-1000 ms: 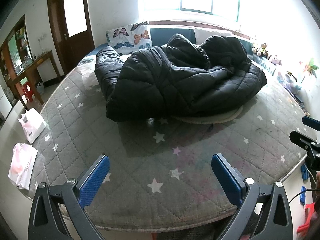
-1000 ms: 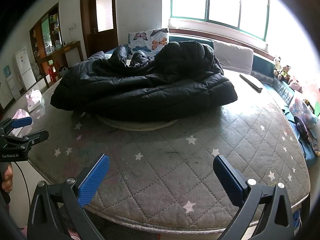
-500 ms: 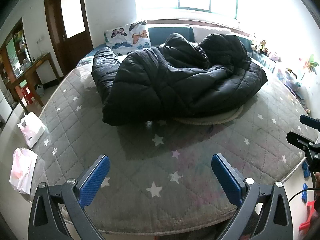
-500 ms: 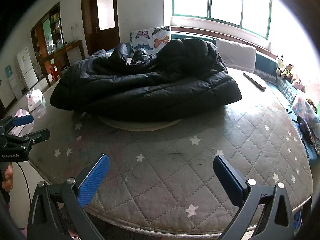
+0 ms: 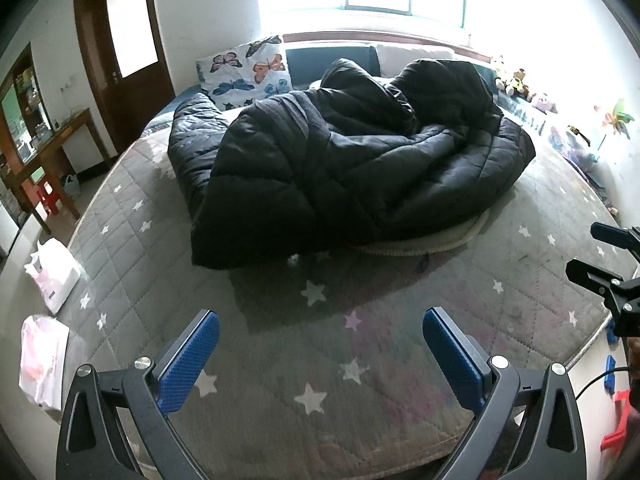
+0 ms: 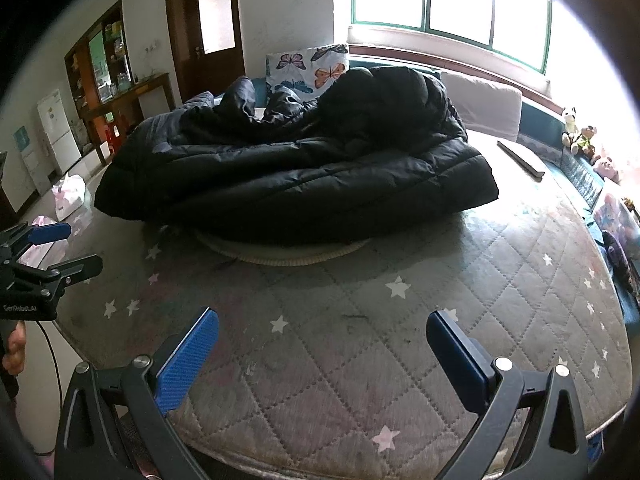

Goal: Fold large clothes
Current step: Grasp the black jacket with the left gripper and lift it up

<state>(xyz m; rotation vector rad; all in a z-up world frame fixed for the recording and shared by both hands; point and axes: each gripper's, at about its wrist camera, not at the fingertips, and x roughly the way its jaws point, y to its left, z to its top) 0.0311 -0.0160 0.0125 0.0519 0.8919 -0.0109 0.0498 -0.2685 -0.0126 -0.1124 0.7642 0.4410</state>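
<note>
A large black quilted down coat lies crumpled in a heap on the middle of a grey star-patterned mattress. It also shows in the right wrist view. My left gripper is open and empty, above the mattress's near edge, well short of the coat. My right gripper is open and empty, also over the near edge. Each gripper shows at the side of the other's view: the right gripper and the left gripper.
A flat round cream mat pokes out under the coat. A butterfly pillow and a white pillow stand at the headboard. Plush toys line the window side. Plastic bags lie on the floor left; a wooden desk stands beyond.
Both grippers have moved a little forward toward the coat, which looks slightly larger and closer. Both stay open and empty. The coat has not moved.
</note>
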